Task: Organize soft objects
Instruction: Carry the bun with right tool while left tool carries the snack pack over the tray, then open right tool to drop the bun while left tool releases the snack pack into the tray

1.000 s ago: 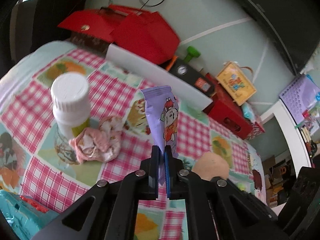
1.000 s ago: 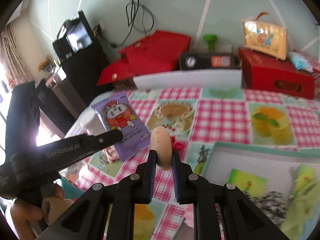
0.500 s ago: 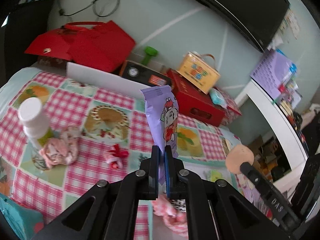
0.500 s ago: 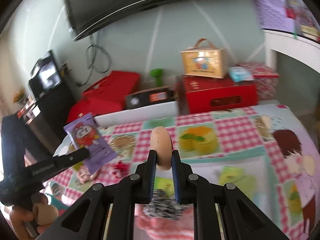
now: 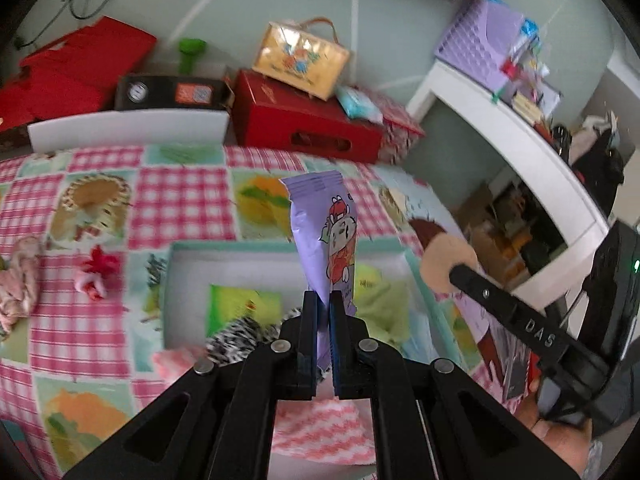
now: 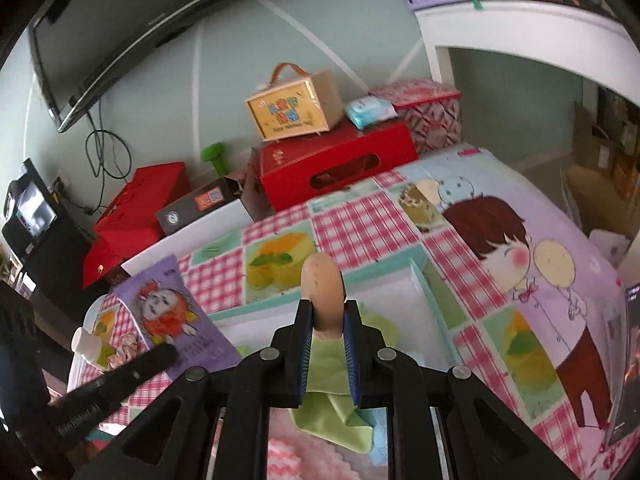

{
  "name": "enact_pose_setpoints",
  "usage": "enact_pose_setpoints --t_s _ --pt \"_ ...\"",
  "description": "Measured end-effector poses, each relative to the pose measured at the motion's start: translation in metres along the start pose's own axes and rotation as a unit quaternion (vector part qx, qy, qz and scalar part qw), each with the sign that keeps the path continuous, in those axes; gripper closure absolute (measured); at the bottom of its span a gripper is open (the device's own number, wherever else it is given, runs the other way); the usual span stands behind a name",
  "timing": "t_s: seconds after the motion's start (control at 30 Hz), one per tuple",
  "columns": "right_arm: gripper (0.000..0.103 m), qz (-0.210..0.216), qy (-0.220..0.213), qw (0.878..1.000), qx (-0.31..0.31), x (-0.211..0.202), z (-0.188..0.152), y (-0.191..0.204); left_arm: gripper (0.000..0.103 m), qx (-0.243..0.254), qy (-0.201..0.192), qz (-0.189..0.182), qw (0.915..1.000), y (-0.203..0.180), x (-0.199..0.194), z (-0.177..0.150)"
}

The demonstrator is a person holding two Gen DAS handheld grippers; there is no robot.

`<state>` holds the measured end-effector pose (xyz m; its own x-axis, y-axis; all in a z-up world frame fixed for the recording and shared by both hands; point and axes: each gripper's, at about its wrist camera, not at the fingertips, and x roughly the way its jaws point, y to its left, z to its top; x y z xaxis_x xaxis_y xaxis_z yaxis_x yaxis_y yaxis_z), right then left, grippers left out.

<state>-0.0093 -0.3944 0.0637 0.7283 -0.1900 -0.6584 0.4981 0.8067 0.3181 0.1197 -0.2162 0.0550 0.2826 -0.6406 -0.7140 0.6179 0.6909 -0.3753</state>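
Left hand-held gripper [image 5: 323,308]: clamped on the bottom edge of a purple foil snack packet with cartoon print [image 5: 328,236], held upright above a shallow white tray with teal rim [image 5: 280,246]. Right hand-held gripper [image 6: 327,322]: clamped on a tan round makeup sponge [image 6: 322,292], above the same tray. Tray contents: lime-green cloth [image 6: 336,400], black-and-white scrunchie [image 5: 240,334]. Tray rests on checked-cloth tabletop [image 5: 180,208].

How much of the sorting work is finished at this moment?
Done: a green cloth, a zebra-print piece and pink knit lie in the tray. In hand: left tool holds the purple packet, right tool the beige puff. Left: red bow and pink scrunchie.
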Motion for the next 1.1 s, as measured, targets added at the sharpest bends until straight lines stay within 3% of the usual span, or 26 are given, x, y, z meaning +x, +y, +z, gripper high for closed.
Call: enact_pose_setpoints --t_s 0.2,0.4,0.73,0.97,1.1 --pt "0.086 0.046 0.03 0.998 0.016 0.019 -0.005 -0.002 0.098 -0.001 0.038 0.0 0.9993 -0.005 0.024 -0.01" --pt "0.086 0.061 0.063 0.996 -0.007 0.037 -0.012 0.016 0.097 0.002 0.053 0.02 0.9984 -0.006 0.034 -0.016" --pt "0.083 0.047 0.1 0.993 -0.03 0.059 -0.021 0.026 0.096 0.007 0.066 0.031 0.9973 -0.007 0.041 -0.018" --pt "0.083 0.043 0.089 0.994 -0.039 0.048 -0.016 0.031 0.076 0.024 0.053 0.035 0.9977 -0.016 0.029 -0.014" --pt "0.082 0.042 0.075 0.995 -0.045 0.038 -0.012 0.033 0.074 0.03 0.04 0.038 0.998 -0.02 0.016 -0.011"
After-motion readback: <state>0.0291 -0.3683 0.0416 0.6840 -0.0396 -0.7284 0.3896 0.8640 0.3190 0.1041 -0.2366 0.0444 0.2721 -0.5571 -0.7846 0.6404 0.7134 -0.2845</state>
